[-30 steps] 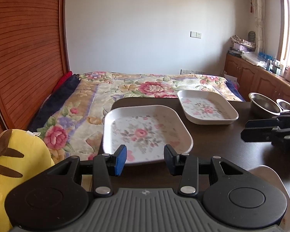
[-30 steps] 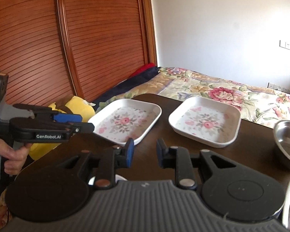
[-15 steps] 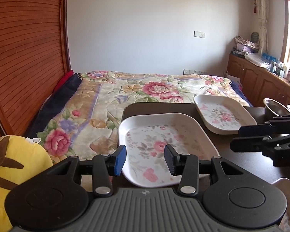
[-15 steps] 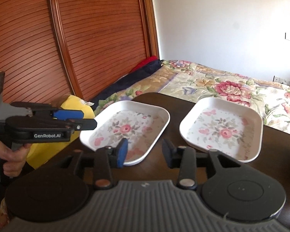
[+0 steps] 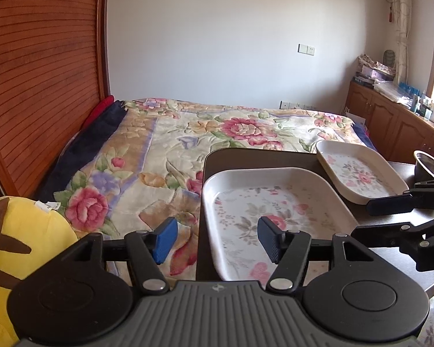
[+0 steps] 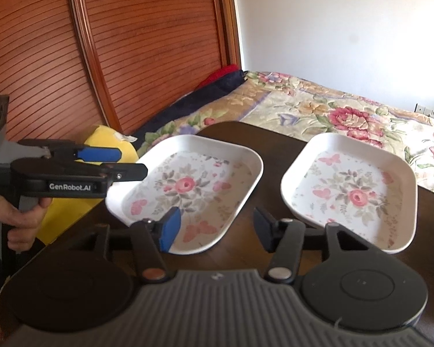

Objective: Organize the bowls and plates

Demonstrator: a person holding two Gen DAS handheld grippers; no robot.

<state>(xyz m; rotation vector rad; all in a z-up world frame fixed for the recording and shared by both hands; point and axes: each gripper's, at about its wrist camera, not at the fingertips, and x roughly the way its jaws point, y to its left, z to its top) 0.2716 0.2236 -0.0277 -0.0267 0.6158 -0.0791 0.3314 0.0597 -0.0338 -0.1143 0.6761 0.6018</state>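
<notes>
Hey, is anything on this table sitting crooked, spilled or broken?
Nothing spilled or broken. The nearer white floral rectangular plate seems to overhang the dark wooden table's left edge, near the open left gripper.

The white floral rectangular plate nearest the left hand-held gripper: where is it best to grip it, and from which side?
Probably its raised left rim, which reaches the dark table's edge. The open left hand-held gripper already straddles it from the near side.
</notes>
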